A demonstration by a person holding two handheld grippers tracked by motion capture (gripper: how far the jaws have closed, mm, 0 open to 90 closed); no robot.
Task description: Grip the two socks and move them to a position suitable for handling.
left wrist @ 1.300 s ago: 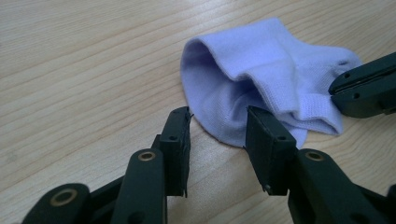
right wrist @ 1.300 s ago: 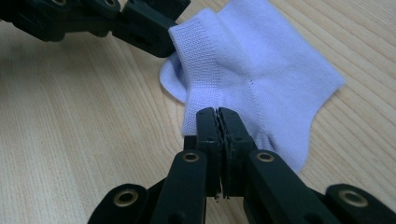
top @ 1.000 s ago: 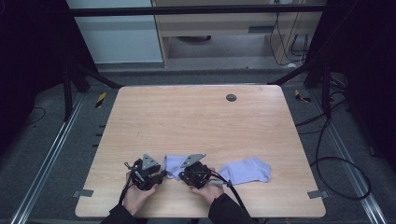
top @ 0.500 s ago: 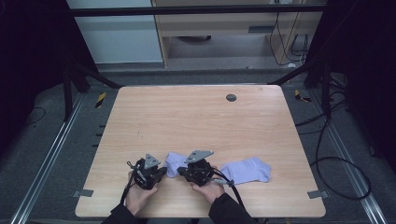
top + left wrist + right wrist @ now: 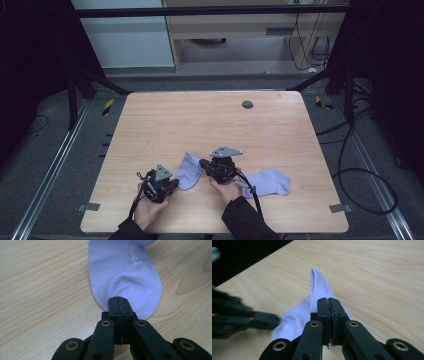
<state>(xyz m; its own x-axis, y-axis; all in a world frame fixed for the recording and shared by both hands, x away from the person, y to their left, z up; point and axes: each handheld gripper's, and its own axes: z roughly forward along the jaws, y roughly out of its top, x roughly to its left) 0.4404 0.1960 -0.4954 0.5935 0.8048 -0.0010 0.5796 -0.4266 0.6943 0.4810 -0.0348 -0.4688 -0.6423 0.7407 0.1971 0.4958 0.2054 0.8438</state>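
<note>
Lying on the pale wooden table, the lilac sock was pinched at its toe by the left gripper, whose jaws had just closed, and at its cuff by the right gripper; a second sock lay nearby, dark floor around.

This looks like a lab or test room. A bare wooden table stands on grey carpet inside a black metal frame. Loose cables lie on the right, and plain cabinets stand at the far wall.
</note>
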